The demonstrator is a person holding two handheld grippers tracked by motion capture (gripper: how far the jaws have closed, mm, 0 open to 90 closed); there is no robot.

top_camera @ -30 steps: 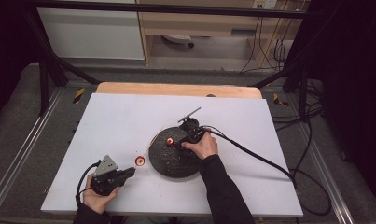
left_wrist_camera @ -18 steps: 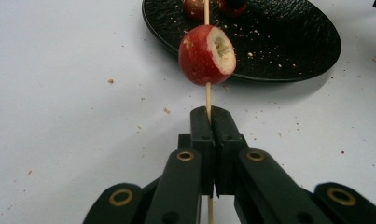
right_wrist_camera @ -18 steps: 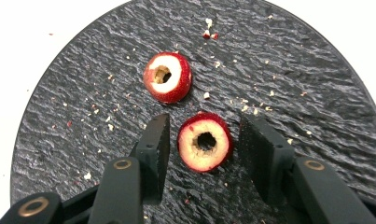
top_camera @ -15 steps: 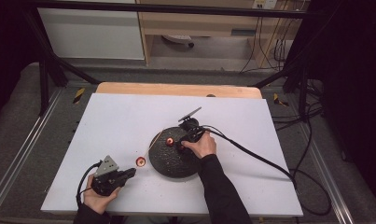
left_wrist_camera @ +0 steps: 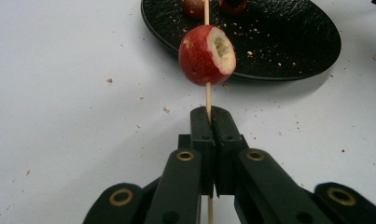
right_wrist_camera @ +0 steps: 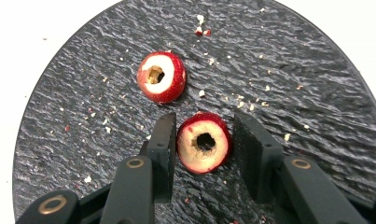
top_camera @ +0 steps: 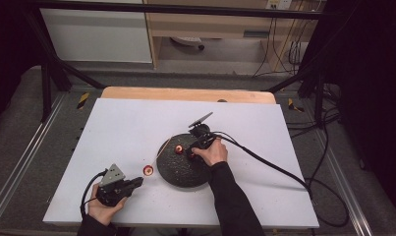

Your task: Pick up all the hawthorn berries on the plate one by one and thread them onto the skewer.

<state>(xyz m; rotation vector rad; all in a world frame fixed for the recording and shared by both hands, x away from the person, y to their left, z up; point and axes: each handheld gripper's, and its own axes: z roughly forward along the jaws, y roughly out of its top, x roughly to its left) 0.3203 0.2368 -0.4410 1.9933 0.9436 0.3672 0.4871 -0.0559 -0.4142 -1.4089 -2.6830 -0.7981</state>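
Note:
My left gripper [left_wrist_camera: 210, 116] is shut on a thin wooden skewer [left_wrist_camera: 206, 95] low over the white table, near its front left [top_camera: 136, 182]. A cored red fruit [left_wrist_camera: 207, 55] is threaded on the skewer just beyond the jaws, and the tip reaches over the black plate [left_wrist_camera: 288, 42]. My right gripper [right_wrist_camera: 202, 135] points down at the plate [right_wrist_camera: 293, 84]. Its jaws have just been closing on a second cored red fruit [right_wrist_camera: 203, 142], and the pads press on its sides. A third cored fruit [right_wrist_camera: 161, 77] lies loose on the plate a little beyond it.
The round black plate [top_camera: 185, 174] sits mid-table on a white board [top_camera: 127, 128], with crumbs scattered over both. A black cable [top_camera: 264, 162] trails from the right gripper off to the right. A wooden strip [top_camera: 185, 94] edges the far side.

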